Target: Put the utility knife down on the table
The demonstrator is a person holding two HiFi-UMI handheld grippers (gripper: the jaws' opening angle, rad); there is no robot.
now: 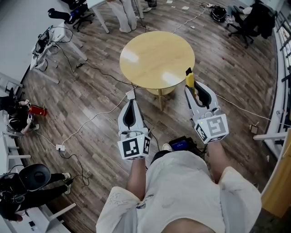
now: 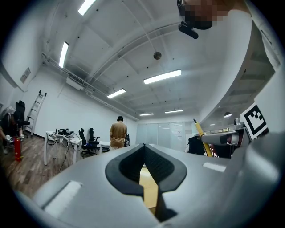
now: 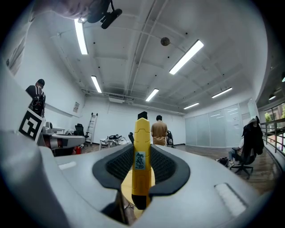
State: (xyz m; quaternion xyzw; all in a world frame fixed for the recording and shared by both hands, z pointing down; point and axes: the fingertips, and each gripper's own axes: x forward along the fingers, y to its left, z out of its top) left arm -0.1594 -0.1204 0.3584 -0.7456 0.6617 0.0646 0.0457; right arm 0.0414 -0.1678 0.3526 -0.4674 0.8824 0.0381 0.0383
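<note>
A yellow utility knife (image 1: 189,79) with a black tip stands upright between the jaws of my right gripper (image 1: 191,88), at the near right edge of the round wooden table (image 1: 150,54). In the right gripper view the knife (image 3: 141,160) is clamped between the black pads, and my right gripper (image 3: 142,147) is shut on it. My left gripper (image 1: 131,94) hovers at the table's near left edge. Its jaws meet at the tips with nothing in them. In the left gripper view my left gripper (image 2: 144,147) shows a strip of tabletop (image 2: 148,189) below.
A cable and a white power strip (image 1: 60,147) lie on the wooden floor to the left. A red fire extinguisher (image 1: 38,110) is further left. Office chairs (image 1: 250,22) and desks line the room's far side, where a person (image 1: 125,13) stands.
</note>
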